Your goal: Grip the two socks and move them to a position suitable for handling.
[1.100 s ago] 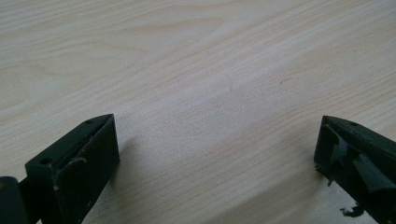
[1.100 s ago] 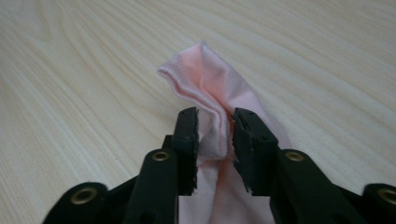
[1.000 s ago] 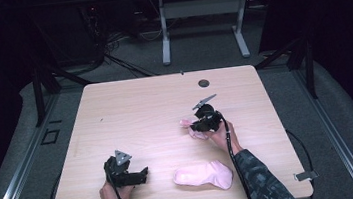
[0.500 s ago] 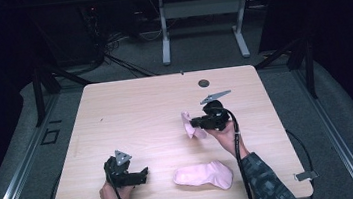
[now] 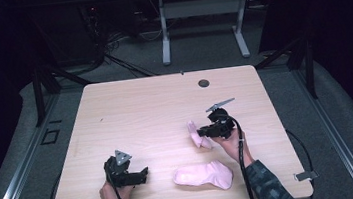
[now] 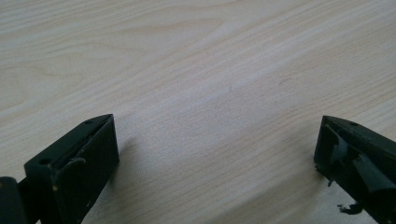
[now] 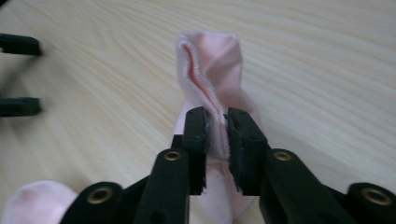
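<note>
A pale wooden worktop (image 5: 141,118) carries a flat pink fabric sock (image 5: 203,176) near its front edge, unmoved. Beside it, the right claw (image 5: 203,131) pinches a second, crumpled pink sock (image 7: 210,74); its jaws have just eased slightly apart, and it has shifted rightward, dragging the sock along. The left claw (image 5: 145,172) rests spread and empty, unmoved.

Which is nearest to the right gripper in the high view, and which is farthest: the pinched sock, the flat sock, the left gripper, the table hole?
1. Pinched sock: between the jaws of the right gripper.
2. Flat sock: just nearer the person, by the table's front edge.
3. Table hole: toward the far edge.
4. Left gripper: at the front left.
</note>
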The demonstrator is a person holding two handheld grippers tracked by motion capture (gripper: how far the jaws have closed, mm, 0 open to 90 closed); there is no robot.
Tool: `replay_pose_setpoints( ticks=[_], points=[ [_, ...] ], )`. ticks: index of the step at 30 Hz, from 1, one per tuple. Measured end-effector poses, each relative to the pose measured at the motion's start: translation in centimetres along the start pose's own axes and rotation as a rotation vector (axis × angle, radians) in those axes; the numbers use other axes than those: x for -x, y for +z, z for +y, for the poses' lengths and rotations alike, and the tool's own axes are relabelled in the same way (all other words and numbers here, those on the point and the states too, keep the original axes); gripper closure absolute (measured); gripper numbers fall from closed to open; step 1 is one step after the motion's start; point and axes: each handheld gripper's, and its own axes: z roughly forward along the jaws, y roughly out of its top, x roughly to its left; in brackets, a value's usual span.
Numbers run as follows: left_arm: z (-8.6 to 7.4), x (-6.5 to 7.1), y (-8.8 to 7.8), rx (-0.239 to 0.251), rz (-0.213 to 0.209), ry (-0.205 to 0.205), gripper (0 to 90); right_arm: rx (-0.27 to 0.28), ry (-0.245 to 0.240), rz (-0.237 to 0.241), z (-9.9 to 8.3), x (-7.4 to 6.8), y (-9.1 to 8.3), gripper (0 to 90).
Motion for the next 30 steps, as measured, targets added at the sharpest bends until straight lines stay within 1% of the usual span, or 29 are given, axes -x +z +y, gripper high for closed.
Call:
replay_pose_setpoints(
  ticks=[1, 2, 3, 4, 5, 7, 8, 9, 10, 11, 13, 15, 16, 18, 20, 22, 23, 24, 25, 26, 27, 28, 29, 30],
  points=[
    [0.0, 0.0, 0.0, 0.001, 0.0, -0.001, 0.0, -0.015, 0.016, -0.034, -0.4, 0.8, 0.3, 67.1],
    [0.0, 0.0, 0.0, 0.001, 0.0, -0.001, 0.0, -0.011, 0.013, -0.044, -0.5, 0.9, 0.3, 63.7],
    [0.0, 0.0, 0.0, 0.001, 0.001, -0.001, 0.0, -0.003, 0.012, -0.044, -0.5, 1.1, 0.1, 59.8],
    [0.0, 0.0, 0.0, 0.001, 0.001, -0.001, 0.0, 0.016, 0.005, -0.035, -0.5, 1.2, -0.2, 58.3],
    [0.0, 0.0, 0.0, 0.001, 0.001, -0.001, 0.0, 0.02, -0.02, -0.039, -0.3, 1.1, -0.5, 57.2],
    [0.0, 0.0, 0.0, 0.002, 0.001, -0.001, 0.0, 0.034, -0.084, -0.063, 0.1, 0.3, -1.0, 55.3],
    [0.0, 0.0, 0.0, 0.002, 0.001, -0.001, 0.0, 0.034, -0.084, -0.063, 0.1, 0.3, -1.0, 55.3],
    [0.0, 0.0, 0.0, 0.002, 0.002, -0.001, 0.0, 0.034, -0.165, -0.081, 0.9, -0.8, -1.1, 55.0],
    [0.0, 0.0, 0.0, 0.002, 0.002, -0.001, 0.0, 0.034, -0.165, -0.081, 0.9, -0.8, -1.1, 55.0],
    [0.0, 0.0, 0.0, 0.003, 0.002, -0.002, 0.0, 0.031, -0.229, -0.087, 1.4, -2.2, -0.8, 55.9],
    [0.0, 0.0, 0.0, 0.002, 0.003, -0.001, 0.0, 0.019, -0.275, -0.076, 1.6, -3.4, -0.4, 56.9],
    [0.0, 0.0, 0.0, 0.003, 0.003, -0.001, 0.0, -0.003, -0.312, -0.068, 1.6, -4.7, 0.3, 56.9],
    [0.0, 0.0, 0.0, 0.003, 0.003, -0.001, 0.0, -0.015, -0.325, -0.054, 1.6, -5.1, 0.7, 56.4],
    [0.0, 0.0, 0.0, 0.003, 0.002, -0.001, 0.0, -0.05, -0.355, -0.051, 1.4, -5.9, 1.6, 55.8],
    [0.0, 0.0, 0.0, 0.003, 0.003, -0.001, 0.0, -0.087, -0.375, -0.047, 1.1, -6.4, 2.7, 53.4],
    [0.0, 0.0, 0.0, 0.003, 0.002, -0.001, 0.0, -0.127, -0.391, -0.062, 0.8, -6.5, 3.7, 53.0],
    [0.0, 0.0, 0.0, 0.003, 0.002, -0.001, 0.0, -0.14, -0.397, -0.062, 0.8, -6.4, 4.2, 54.9],
    [0.0, 0.0, 0.0, 0.003, 0.002, -0.001, 0.0, -0.14, -0.397, -0.062, 0.8, -6.4, 4.2, 54.9],
    [0.0, 0.0, 0.0, 0.003, 0.002, -0.001, 0.0, -0.129, -0.393, -0.075, 0.6, -6.5, 4.5, 59.9],
    [0.0, 0.0, 0.0, 0.003, 0.002, -0.001, 0.0, -0.148, -0.401, -0.093, 0.6, -6.3, 4.7, 65.8],
    [0.0, 0.0, 0.0, 0.003, 0.002, -0.001, 0.0, -0.148, -0.398, -0.092, 0.6, -6.1, 5.0, 70.7],
    [0.0, 0.0, 0.0, 0.003, 0.002, -0.002, 0.0, -0.158, -0.382, -0.092, 0.6, -5.7, 5.0, 80.9],
    [0.0, 0.0, 0.0, 0.004, 0.002, -0.002, 0.0, -0.151, -0.37, -0.092, 0.6, -5.5, 5.0, 84.2],
    [0.0, 0.0, 0.0, 0.003, 0.002, -0.002, 0.0, -0.143, -0.356, -0.081, 0.6, -5.3, 4.9, 85.3]
  ],
)
